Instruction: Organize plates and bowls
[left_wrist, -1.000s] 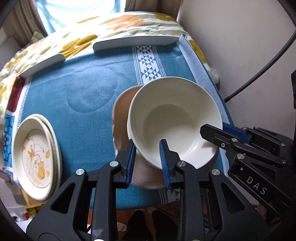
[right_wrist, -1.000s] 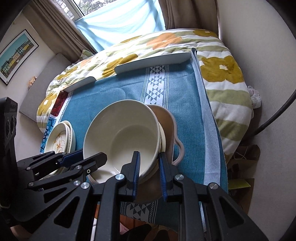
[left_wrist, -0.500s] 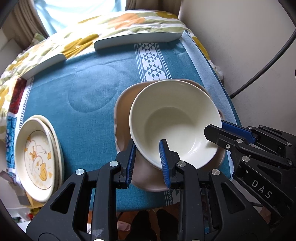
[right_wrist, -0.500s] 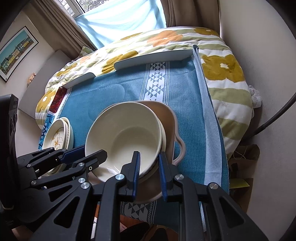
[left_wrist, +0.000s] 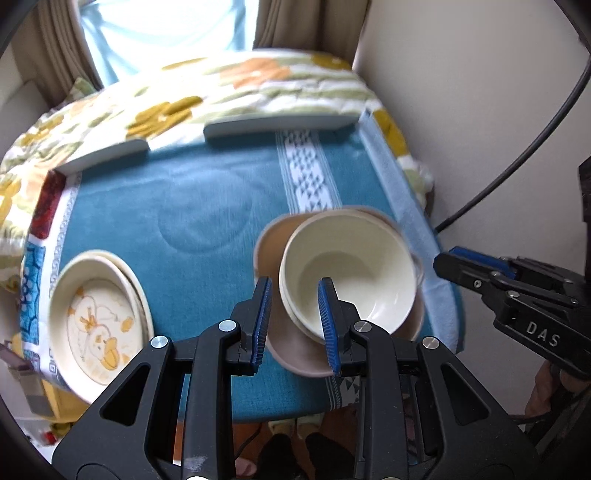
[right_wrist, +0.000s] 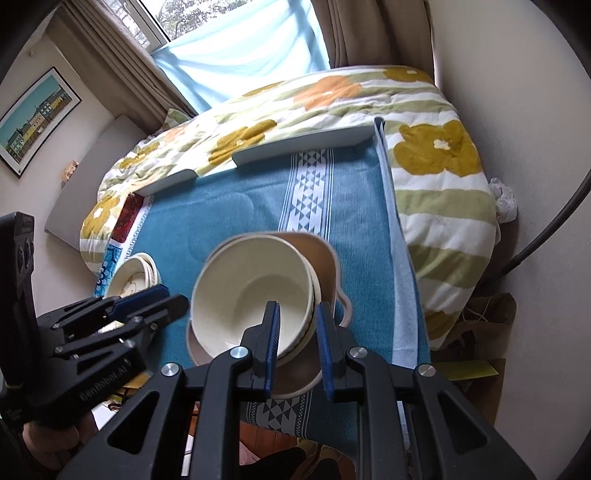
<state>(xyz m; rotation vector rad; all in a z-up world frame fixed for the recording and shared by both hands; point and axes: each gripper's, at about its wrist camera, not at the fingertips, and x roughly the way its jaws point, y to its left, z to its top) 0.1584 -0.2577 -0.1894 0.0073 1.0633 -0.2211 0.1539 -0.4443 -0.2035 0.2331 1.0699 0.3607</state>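
Over the blue cloth (left_wrist: 192, 206) on the counter: stacked cream bowls (left_wrist: 347, 273) above a tan plate (left_wrist: 295, 354). Left gripper (left_wrist: 295, 325) fingers clamped on the bowls' near-left rim, right gripper (right_wrist: 295, 339) fingers clamped on the near-right rim. At the cloth's left edge, duck-print plates (left_wrist: 96, 321).

Between your left claw's (left_wrist: 295, 325) blue pads (left_wrist: 262, 317) you see cream bowls (left_wrist: 347, 273), with a tan-brown plate (left_wrist: 295, 354) under them. Left of that claw, cream plates (left_wrist: 96, 317) carry a yellow duck print. Beyond lies a teal cloth (left_wrist: 207, 206) with a white triangle-patterned band (left_wrist: 306, 177); farther off, a white quilt (right_wrist: 436, 177) with mustard and orange flowers and green stripes.
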